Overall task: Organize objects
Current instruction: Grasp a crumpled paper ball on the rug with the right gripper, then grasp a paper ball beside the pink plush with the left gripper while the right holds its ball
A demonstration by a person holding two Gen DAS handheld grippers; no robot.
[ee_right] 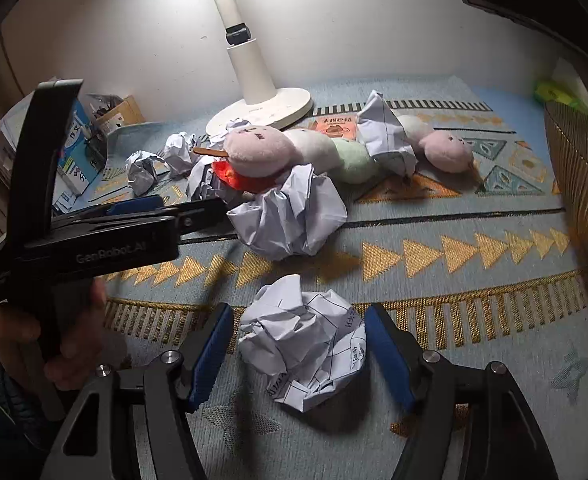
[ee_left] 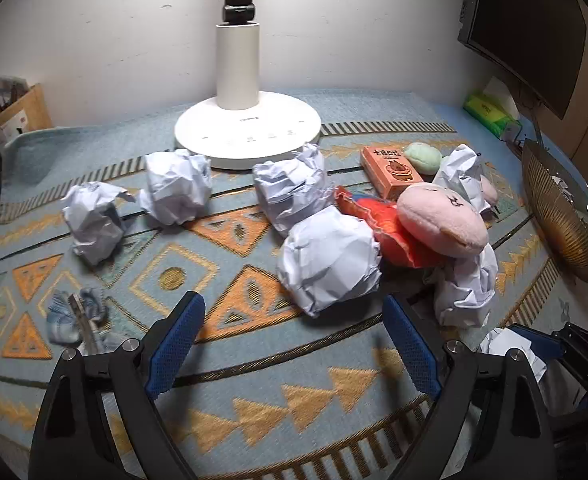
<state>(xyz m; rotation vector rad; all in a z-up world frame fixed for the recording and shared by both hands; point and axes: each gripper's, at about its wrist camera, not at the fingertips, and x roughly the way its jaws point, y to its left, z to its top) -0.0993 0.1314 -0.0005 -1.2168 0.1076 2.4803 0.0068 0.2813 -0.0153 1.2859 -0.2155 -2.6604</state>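
— Where do we have our left gripper (ee_left: 294,344)?

— Tilted downward, blue pads spread wide with nothing between them. From the right wrist view, our left hand (ee_right: 50,344) wraps its black handle, a dark sleeve at the wrist.

— And our right gripper (ee_right: 296,350)?

— Also pitched down, jaws partly apart around a crumpled paper ball (ee_right: 306,340), pads just beside it, not pressing.

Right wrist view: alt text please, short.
The right gripper brackets a crumpled paper ball on a patterned rug, jaws either side, not yet pressing. The left gripper, held in a hand, reaches toward another paper ball by plush toys and a white lamp base.
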